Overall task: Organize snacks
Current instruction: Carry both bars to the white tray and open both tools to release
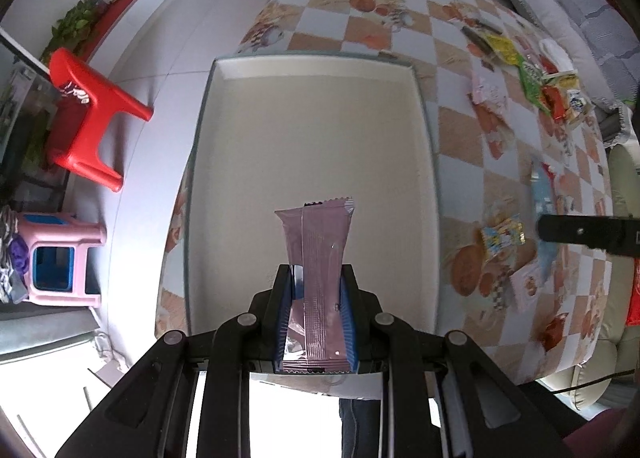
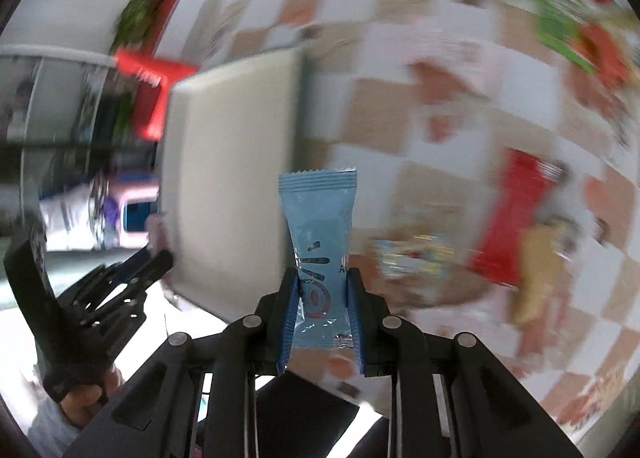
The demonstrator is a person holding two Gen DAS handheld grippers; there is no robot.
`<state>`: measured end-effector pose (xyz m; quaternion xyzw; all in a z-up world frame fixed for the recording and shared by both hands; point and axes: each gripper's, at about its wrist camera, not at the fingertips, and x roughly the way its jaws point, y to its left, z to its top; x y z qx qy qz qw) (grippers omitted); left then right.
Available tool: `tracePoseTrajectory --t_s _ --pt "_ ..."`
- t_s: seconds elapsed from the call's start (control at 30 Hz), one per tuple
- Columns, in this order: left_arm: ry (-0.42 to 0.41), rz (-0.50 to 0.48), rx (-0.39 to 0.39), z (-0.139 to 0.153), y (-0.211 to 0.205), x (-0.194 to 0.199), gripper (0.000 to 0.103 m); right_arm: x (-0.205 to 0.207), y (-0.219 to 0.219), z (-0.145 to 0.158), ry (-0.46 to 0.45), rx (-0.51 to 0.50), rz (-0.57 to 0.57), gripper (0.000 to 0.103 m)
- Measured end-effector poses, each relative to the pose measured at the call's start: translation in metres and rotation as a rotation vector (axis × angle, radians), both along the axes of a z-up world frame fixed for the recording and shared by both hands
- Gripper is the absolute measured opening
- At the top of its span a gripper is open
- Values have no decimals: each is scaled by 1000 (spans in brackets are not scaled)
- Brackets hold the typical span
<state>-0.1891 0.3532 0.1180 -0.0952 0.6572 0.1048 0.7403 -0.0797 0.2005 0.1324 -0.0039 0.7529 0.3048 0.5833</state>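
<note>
My left gripper (image 1: 317,278) is shut on a purple snack packet (image 1: 318,254) and holds it above the near end of a white tray (image 1: 224,74) that has nothing in it. My right gripper (image 2: 322,282) is shut on a light blue snack packet (image 2: 320,218), above the checkered tablecloth just right of the tray (image 2: 224,178). The right wrist view is motion-blurred. The left gripper's body (image 2: 92,298) shows at that view's lower left. A finger of the right gripper (image 1: 580,234) shows at the right of the left wrist view.
Loose snack packets lie on the tablecloth right of the tray: a colourful one (image 1: 502,238), a red one (image 2: 516,214), and green and yellow ones (image 1: 528,78) farther off. A red stool (image 1: 92,118) and a pink stool (image 1: 60,254) stand on the floor at left.
</note>
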Motion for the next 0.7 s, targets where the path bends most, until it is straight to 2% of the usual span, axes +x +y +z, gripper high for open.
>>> tracePoseTrajectory --t_s 0.2,0.4,0.5,0.53,0.57,0.6,0.63,0.7 --pt "36 26 1 -15 12 -16 25 -6 66 -21 25 -6 113 25" --pt "65 47 0 -26 22 -26 25 -13 95 -32 31 -45 170 25" --pt "65 43 3 -27 25 -30 31 -13 101 -35 34 -64 182 26" --pt "66 43 5 -27 25 -30 40 -14 101 -36 33 -73 184 32" --pt "66 44 8 -28 26 -30 54 -12 102 -37 28 -81 180 57" --pt "61 46 15 -27 26 -30 61 -11 100 -36 15 -91 172 90" --pt "54 46 24 -26 25 -30 71 -6 91 -32 1 -94 160 99" --pt "37 37 43 -22 24 -27 78 -2 80 -30 -13 -102 148 100"
